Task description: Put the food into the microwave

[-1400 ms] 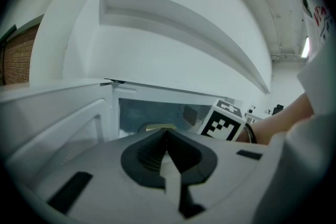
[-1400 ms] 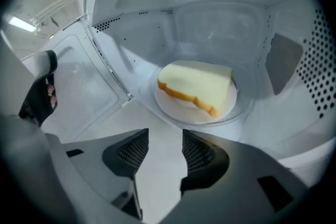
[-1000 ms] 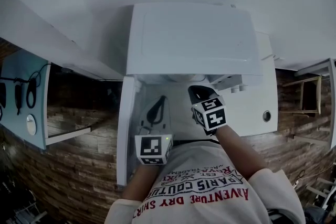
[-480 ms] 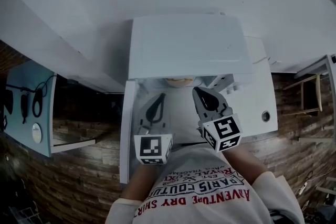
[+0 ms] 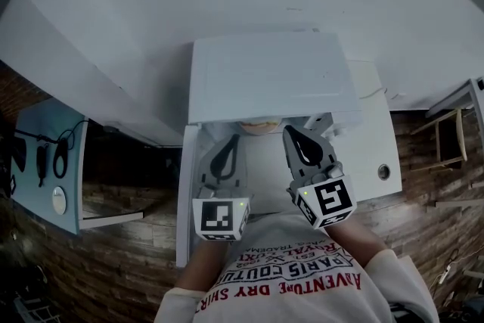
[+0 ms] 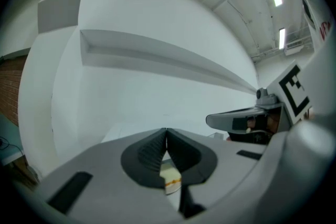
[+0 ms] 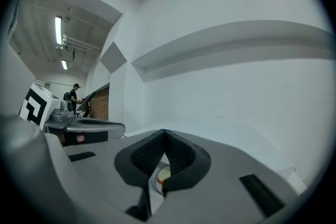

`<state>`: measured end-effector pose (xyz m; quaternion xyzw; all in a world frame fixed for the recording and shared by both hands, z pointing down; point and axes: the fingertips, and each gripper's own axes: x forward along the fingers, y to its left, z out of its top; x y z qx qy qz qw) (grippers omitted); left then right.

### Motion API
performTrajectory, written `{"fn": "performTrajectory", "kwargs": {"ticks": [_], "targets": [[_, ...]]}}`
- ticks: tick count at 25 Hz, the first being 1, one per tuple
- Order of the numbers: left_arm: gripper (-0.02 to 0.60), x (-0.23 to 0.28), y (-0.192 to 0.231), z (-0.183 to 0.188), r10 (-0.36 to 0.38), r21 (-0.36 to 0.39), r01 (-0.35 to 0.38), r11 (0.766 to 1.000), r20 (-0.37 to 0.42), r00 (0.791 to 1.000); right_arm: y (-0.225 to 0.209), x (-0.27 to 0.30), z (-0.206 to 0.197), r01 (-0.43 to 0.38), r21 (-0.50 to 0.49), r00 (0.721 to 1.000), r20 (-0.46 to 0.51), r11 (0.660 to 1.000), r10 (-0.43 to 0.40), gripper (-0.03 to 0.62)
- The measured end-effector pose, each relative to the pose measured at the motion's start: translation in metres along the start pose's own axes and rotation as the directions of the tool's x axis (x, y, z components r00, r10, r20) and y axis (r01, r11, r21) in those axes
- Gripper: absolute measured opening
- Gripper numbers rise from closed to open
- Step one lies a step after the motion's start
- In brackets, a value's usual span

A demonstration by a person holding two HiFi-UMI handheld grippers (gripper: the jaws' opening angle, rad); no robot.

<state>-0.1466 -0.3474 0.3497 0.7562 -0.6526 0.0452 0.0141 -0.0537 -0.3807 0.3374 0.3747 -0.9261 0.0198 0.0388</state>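
Observation:
The white microwave point(image 5: 265, 76) stands on a white counter, seen from above, with its door point(image 5: 184, 193) swung open to the left. At its opening a pale plate of food point(image 5: 257, 126) peeks out under the top edge. My left gripper point(image 5: 230, 140) and right gripper point(image 5: 292, 132) hang side by side in front of the opening, pointing level at it. In the left gripper view the left gripper point(image 6: 166, 132) has its tips together; a sliver of an orange-rimmed plate point(image 6: 171, 179) shows below them. The right gripper point(image 7: 164, 134) is also shut, with the same plate point(image 7: 161, 178) glimpsed beneath. Neither holds anything.
The white counter point(image 5: 378, 140) runs on to the right of the microwave, with a small round hole point(image 5: 384, 172) in it. A blue panel point(image 5: 49, 163) with hanging items is at the left over a wood floor. A wooden chair point(image 5: 446, 132) stands far right. White walls fill both gripper views.
Both grippers have risen toward the head camera, the right one more, and it levelled out. The plate edge has come into sight at the microwave opening.

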Motion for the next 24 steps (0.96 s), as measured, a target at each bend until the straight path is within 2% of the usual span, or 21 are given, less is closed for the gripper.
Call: {"fn": "performTrajectory", "kwargs": {"ticks": [24], "targets": [[0.006,0.003,0.001,-0.018,0.006,-0.062,-0.009,0.998,-0.039,0.999,-0.012,0.003,-0.028,0.005,0.102,0.998,-0.064,0.995,0.002,0.012]]}}
